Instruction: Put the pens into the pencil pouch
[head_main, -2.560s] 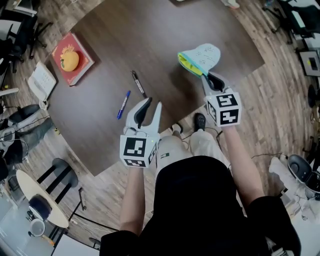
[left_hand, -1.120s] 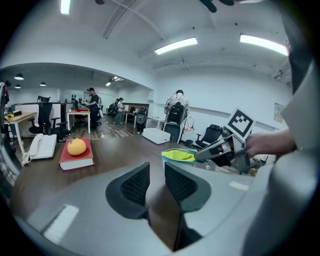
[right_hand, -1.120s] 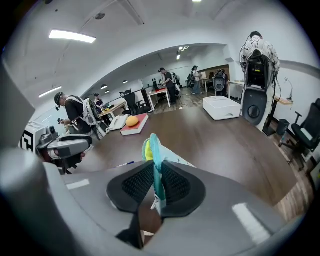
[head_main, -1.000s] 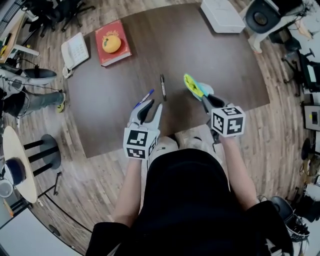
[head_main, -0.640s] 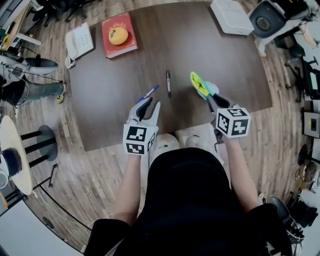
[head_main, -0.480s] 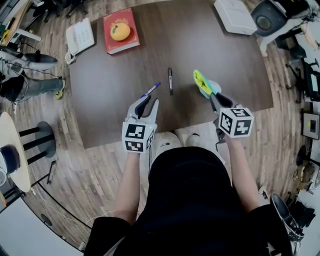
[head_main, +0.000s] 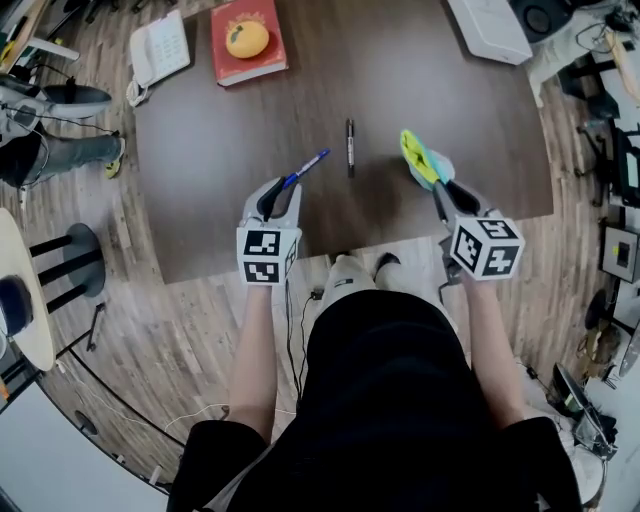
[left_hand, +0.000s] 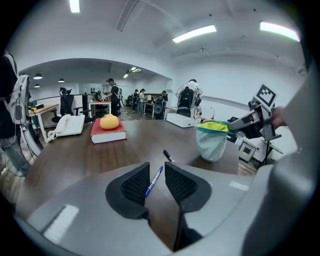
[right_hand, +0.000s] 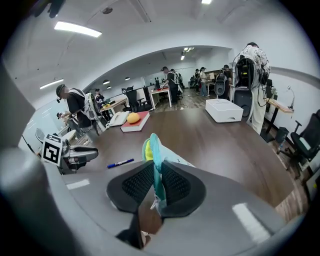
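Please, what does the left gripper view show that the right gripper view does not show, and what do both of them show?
Only the left gripper view: the black marker on the table, and the right claw holding the pencil pouch by its rim. Only the right gripper view: the left claw seen from outside, and the pouch rim clamped close up in the right claw. Both: the blue pen, the red book with an orange, the white box.

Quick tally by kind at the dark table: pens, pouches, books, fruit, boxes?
pens: 2 (blue pen, black pen)
pencil pouch: 1
book: 1
orange fruit: 1
white box: 1
total: 6
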